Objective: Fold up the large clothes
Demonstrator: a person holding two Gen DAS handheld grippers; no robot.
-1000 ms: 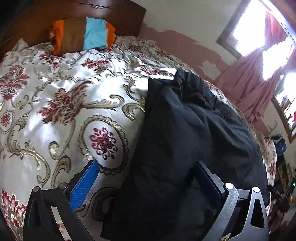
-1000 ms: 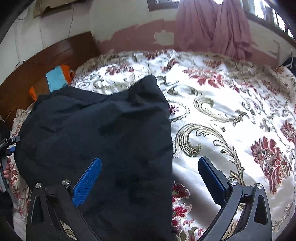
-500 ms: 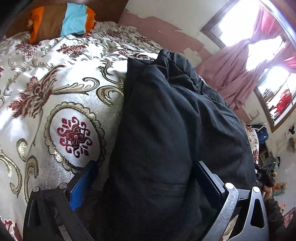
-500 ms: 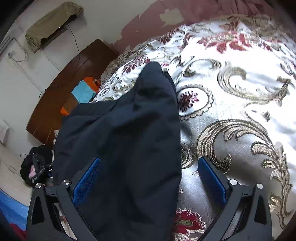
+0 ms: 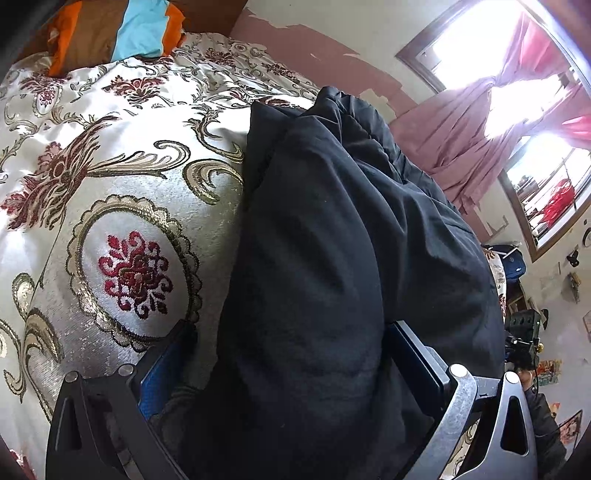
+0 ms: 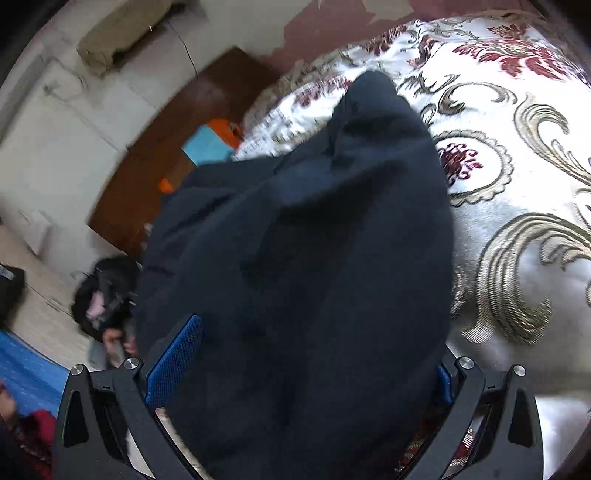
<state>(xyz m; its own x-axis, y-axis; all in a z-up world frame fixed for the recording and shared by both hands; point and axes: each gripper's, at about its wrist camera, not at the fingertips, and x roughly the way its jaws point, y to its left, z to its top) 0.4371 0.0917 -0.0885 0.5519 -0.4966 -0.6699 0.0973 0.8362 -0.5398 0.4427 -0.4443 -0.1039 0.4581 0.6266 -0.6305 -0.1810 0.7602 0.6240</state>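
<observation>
A large black garment lies in a thick folded bundle on the floral bedspread. My left gripper is open, its blue-padded fingers wide apart with the near end of the garment bulging up between them. In the right wrist view the same garment fills the middle. My right gripper is also open, its fingers straddling the garment's near end. The right finger of each gripper is partly hidden by cloth.
A striped orange, brown and blue pillow lies by the wooden headboard. Pink curtains hang at bright windows on the right. A black bag sits on the floor left of the bed.
Both grippers have moved forward and down over the garment's near end, so cloth now sits between their open fingers. The right view has swung left towards the headboard and floor.
</observation>
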